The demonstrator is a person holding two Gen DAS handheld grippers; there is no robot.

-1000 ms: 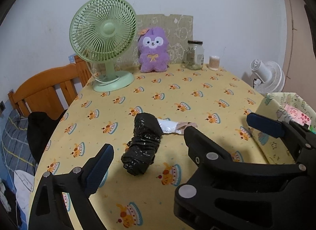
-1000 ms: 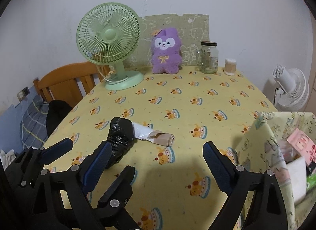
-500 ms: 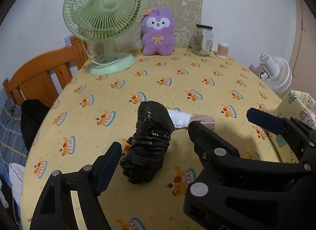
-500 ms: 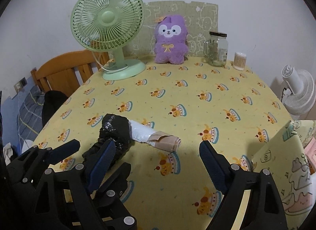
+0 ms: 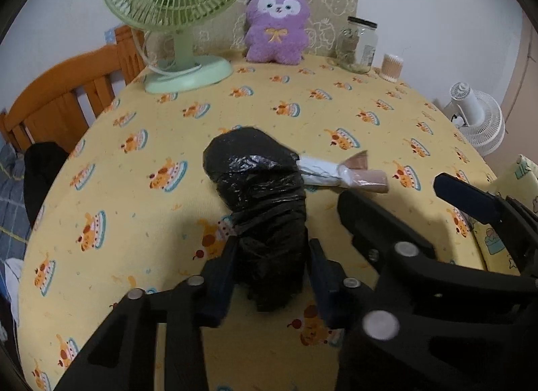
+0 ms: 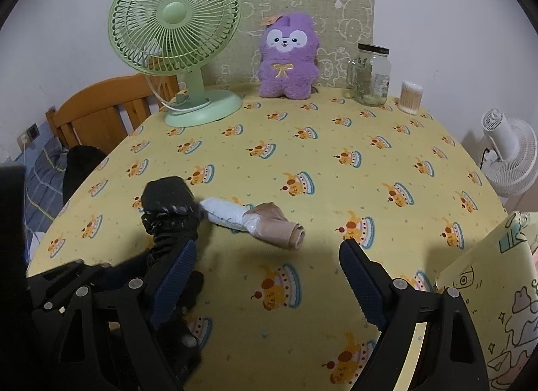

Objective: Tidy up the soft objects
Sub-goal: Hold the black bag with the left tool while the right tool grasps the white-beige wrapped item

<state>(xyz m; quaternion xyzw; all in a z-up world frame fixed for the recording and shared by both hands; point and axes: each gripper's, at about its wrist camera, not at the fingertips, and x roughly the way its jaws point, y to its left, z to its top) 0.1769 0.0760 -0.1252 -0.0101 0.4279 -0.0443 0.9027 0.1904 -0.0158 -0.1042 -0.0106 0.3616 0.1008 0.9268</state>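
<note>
1. The bench wears a yellow cloth printed with little cakes, and it fills the middle of both views up to a white wall.
2. Along the far edge, at the top of the frame, stand a green desk fan on the left, a purple plush toy at centre against a patterned beige board, then a glass jar and a tub of cotton swabs to the right.
3. A wooden bed frame shows at the left edge, with blue checked bedding below it; a white floor fan stands at the right edge.
4. The black plastic bag bundle lies at centre on the cloth, and a white and tan roll touches its upper right side.
5. The left gripper is clamped on the bundle's near end, one finger pressed against each side.
6. The right gripper hangs low in its own view with its fingers wide apart over bare cloth, just right of the bundle.
7. A printed fabric box sits at the lower right.
</note>
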